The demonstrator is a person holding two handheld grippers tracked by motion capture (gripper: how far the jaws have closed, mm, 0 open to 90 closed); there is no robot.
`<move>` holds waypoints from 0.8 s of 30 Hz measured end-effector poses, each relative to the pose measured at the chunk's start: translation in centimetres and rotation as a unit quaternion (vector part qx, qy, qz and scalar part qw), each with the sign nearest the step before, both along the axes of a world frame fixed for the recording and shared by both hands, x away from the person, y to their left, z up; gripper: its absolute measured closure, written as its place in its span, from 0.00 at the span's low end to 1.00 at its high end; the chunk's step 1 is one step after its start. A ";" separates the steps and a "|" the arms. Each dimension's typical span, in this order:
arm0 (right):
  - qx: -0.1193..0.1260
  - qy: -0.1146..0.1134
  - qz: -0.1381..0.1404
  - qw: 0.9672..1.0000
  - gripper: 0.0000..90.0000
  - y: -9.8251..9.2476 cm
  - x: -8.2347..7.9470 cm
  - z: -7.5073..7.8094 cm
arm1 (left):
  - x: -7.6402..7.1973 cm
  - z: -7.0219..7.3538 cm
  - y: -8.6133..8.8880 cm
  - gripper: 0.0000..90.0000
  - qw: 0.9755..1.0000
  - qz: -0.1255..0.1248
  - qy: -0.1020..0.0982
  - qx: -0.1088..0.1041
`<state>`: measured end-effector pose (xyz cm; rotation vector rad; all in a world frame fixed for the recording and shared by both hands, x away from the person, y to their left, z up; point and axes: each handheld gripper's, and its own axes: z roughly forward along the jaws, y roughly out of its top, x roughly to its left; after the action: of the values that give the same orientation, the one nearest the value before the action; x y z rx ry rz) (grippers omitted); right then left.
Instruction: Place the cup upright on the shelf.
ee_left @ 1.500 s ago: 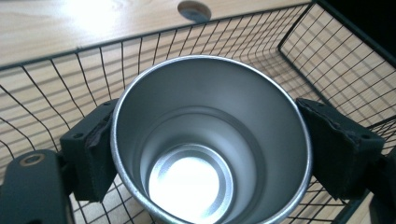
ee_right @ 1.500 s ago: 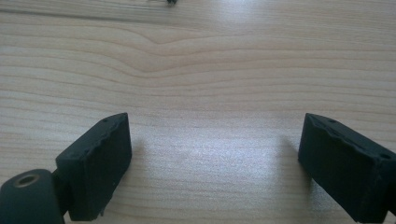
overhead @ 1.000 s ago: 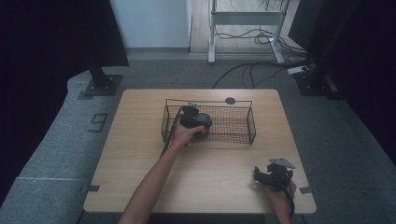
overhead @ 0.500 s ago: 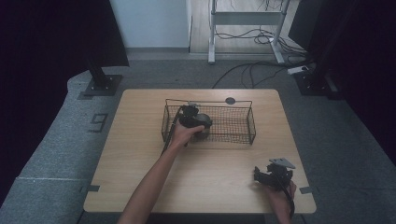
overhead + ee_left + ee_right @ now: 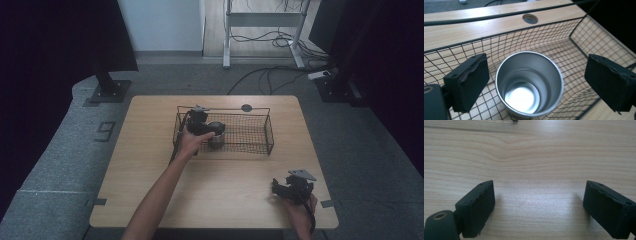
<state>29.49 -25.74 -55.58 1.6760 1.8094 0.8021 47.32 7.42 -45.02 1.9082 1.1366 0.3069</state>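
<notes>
so far: steel cup [image 5: 529, 85] stands upright inside wire basket [image 5: 260, 131]. left claw [image 5: 534, 82] wide open around it, no contact. right claw [image 5: 537, 207] open, empty, low over tabletop [image 5: 220, 190]. goal unclear.

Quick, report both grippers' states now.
Left gripper: open, jaws either side of the steel cup in the wire basket, not gripping.
Right gripper: open, empty, over the table.

Wooden table [image 5: 150, 170], wire basket [image 5: 270, 135] on it
</notes>
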 end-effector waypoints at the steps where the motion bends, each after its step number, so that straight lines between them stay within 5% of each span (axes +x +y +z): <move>1: 0.000 0.000 0.000 1.000 0.12 0.0 0.0 0.0 | -0.2 0.2 0.1 0.07 1.000 -0.001 -0.003 -0.002; 10: 0.000 0.000 0.000 1.000 0.12 0.0 0.0 0.0 | -2.8 1.3 1.4 0.07 1.000 -0.019 -0.015 -0.019; 24: 0.001 0.001 -0.001 1.000 0.12 0.0 0.0 0.0 | -8.0 1.5 3.8 0.08 0.998 -0.044 -0.038 -0.014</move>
<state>29.49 -25.73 -55.56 1.6803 1.8095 0.8030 39.34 11.20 -43.51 1.8999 1.0000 0.3112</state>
